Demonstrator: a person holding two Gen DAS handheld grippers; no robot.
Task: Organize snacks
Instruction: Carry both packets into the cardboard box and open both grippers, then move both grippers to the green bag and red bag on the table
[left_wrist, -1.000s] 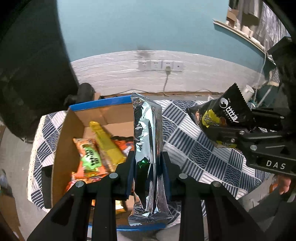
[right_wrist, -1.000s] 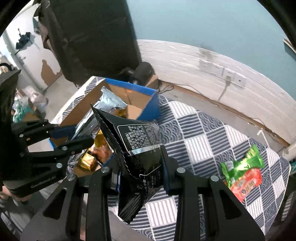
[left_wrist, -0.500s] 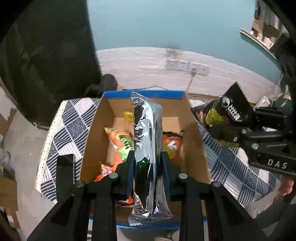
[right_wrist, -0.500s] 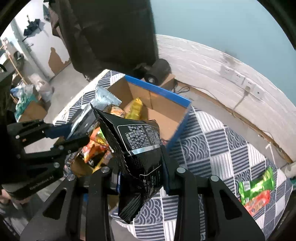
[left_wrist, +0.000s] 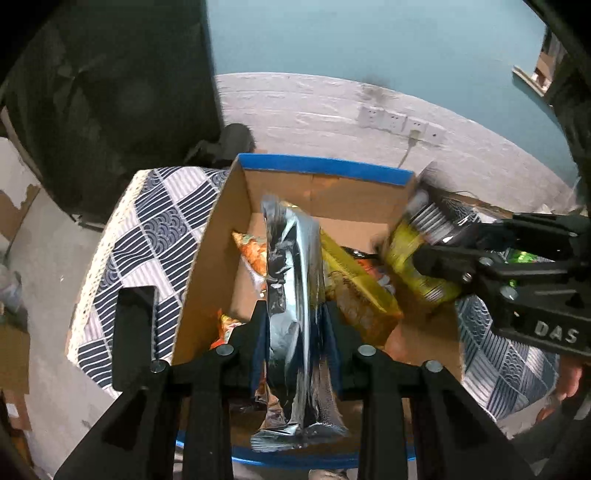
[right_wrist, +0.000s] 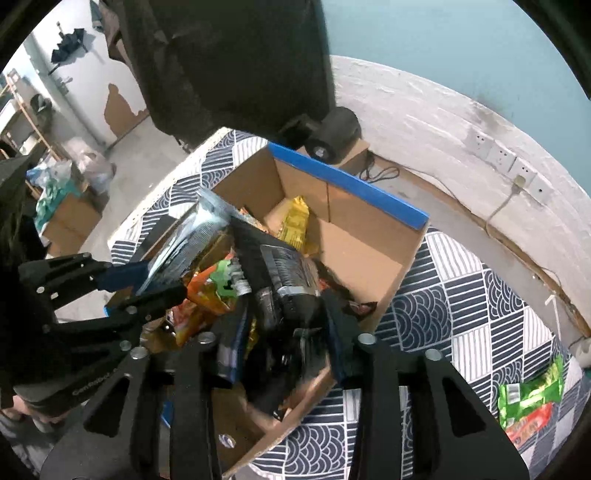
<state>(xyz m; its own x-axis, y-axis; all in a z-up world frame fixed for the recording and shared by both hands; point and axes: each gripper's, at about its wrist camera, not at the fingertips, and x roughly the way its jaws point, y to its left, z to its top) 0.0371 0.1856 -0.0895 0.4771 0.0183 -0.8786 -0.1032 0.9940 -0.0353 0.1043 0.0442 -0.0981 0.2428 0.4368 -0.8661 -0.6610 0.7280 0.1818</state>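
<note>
Both grippers hang over the cardboard box (left_wrist: 218, 236), each with a snack bag between its jaws, which have just been opening. Release into the box appears to be the step in hand. Left gripper (left_wrist: 295, 325): jaws narrow, a silver bag (left_wrist: 291, 295) upright between them, its lower end below the fingers at the near box rim; whether the pads still press on it cannot be told. Right gripper (right_wrist: 284, 325): jaws parted somewhat wider, a black bag (right_wrist: 284, 280) between them and blurred, apparently slipping free above the box's near corner. Ahead of both grippers, inside the box, lie a yellow pack (left_wrist: 354, 280) and orange packs (left_wrist: 251, 251). Well off to the right gripper's right, on the patterned cloth (right_wrist: 461, 295), lie a green pack (right_wrist: 532, 395) and a red pack (right_wrist: 528, 424). Judged next: open fully, lift clear of the box, then go for those two packs.
</note>
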